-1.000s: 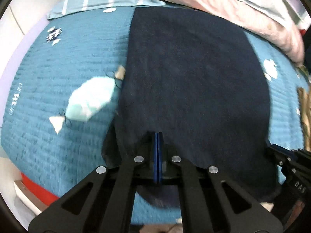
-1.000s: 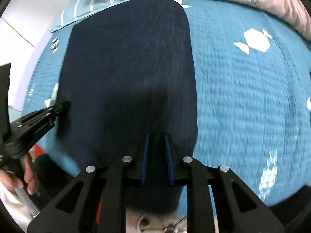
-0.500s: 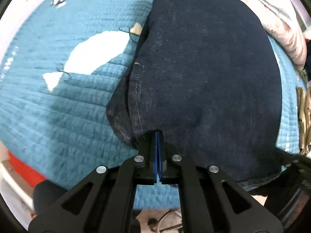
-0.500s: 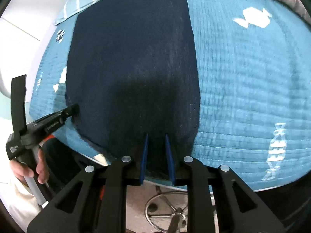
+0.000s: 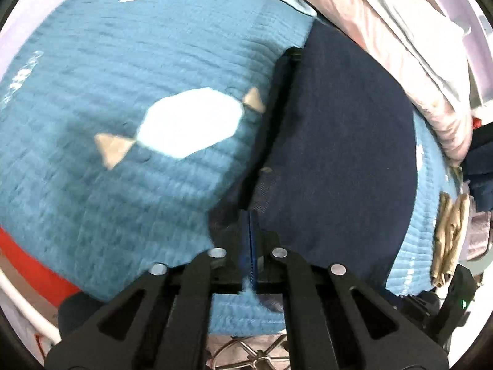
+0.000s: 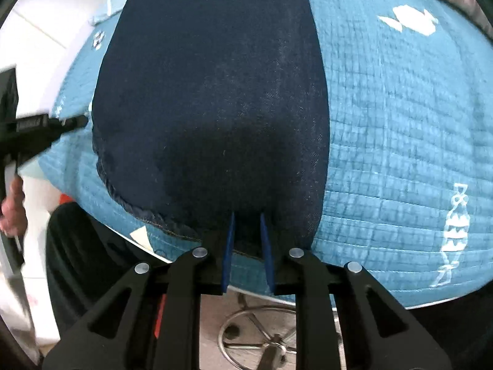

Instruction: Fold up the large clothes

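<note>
Teal quilted bedspread (image 6: pixel 400 117) — (white wall (image 6: pixel 37 9))

Dark garment (image 5: pixel 339 154) edge perhaps pinched; blurred blanket (image 5: pixel 123 61), hand (image 6: pixel 12 206) cropped

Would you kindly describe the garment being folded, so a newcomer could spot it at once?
Find the teal quilted bedspread with white candy shapes. On it lies the dark navy denim garment, reaching toward the pink bedding. It is the only dark, plain piece there, with a stitched hem.
</note>
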Available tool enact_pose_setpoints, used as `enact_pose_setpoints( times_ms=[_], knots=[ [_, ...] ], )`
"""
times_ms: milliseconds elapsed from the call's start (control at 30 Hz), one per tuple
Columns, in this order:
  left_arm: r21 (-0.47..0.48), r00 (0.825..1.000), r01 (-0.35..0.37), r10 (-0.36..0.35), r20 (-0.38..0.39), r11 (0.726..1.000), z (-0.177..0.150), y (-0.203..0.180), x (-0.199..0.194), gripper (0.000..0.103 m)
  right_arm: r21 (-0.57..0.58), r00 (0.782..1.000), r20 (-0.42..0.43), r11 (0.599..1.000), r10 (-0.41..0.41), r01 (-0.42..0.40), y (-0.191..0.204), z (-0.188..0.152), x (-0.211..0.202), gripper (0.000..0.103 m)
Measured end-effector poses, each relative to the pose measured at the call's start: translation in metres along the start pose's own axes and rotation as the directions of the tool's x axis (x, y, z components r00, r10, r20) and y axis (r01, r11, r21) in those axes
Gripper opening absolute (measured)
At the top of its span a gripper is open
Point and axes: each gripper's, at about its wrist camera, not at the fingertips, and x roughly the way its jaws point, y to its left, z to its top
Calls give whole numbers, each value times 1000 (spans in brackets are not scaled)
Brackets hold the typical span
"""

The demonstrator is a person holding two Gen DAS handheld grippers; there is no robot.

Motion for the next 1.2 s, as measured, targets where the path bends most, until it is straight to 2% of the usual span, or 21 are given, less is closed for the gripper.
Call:
enact_pose_setpoints(
  times_ms=[67,100,167,200,267,367,400,467,500,533,667,733,767,800,833,867,900,967,1067,1100,1200],
  knots=[
    [3,1000,-4,4,-18,1000,16,-9,8,4,-8,1000,-21,1000,2,-2,10,9,-12,21],
    [9,1000,-4,4,-16,1000,23,-9,15,4,14,999,-15,999,31,-31,8,13,-19,20],
    [26,1000,21,-21,-3,999,41,-16,14,4,70,996,21,993,91,-92,-3,22,-34,20],
    [30,999,31,-31,4,999,33,-32,20,4,87,994,41,991,101,-104,-5,29,-39,20],
    [29,999,42,-42,12,999,43,-39,27,4,96,987,113,987,116,-127,-5,50,-50,20],
    [-19,1000,-28,28,-4,999,53,-34,52,3,72,979,185,992,90,-105,-3,77,-48,20],
    [-44,999,-35,35,-8,998,56,-31,61,3,63,981,180,994,76,-89,-3,82,-40,15],
    [-36,998,-68,69,0,997,60,-36,68,3,59,995,98,998,4,-10,-13,93,2,15],
    [-17,996,-92,92,2,996,61,-40,70,3,65,997,81,998,12,-17,-20,95,24,15],
    [2,994,-108,108,3,994,63,-42,70,3,69,995,92,997,26,-32,-23,96,26,15],
    [-45,999,-34,34,-7,998,66,-25,55,2,89,995,91,995,47,-55,-27,96,-5,15],
    [-33,986,-147,149,77,989,65,-24,25,1,110,988,147,992,53,-69,-36,94,-25,20],
    [-26,986,-125,128,111,992,64,-25,13,1,100,976,211,992,48,-71,-35,96,-41,20],
    [-17,987,-39,41,157,999,64,-27,-3,1,78,962,271,995,35,-58,-36,96,-55,20],
    [0,984,-4,4,181,1000,65,-32,-11,1,57,946,325,998,15,-35,-32,100,-64,20],
    [43,976,-3,-7,219,999,68,-44,-19,1,35,928,374,999,0,-14,-28,105,-71,20],
    [96,966,-20,-6,259,995,71,-58,-24,1,8,899,438,1000,0,-4,-23,113,-77,19],
    [183,954,-20,-36,298,983,78,-82,-20,1,-18,860,509,1000,24,-17,-17,131,-78,17],
    [263,952,4,-84,295,965,86,-112,7,1,-3,850,526,999,44,-50,-11,164,-52,17],
    [295,945,23,-117,304,955,92,-122,15,1,8,853,520,998,46,-58,-11,178,-41,17],
    [328,941,26,-134,310,944,104,-137,36,1,7,872,485,997,66,-79,-11,209,-13,17]
  ],
)
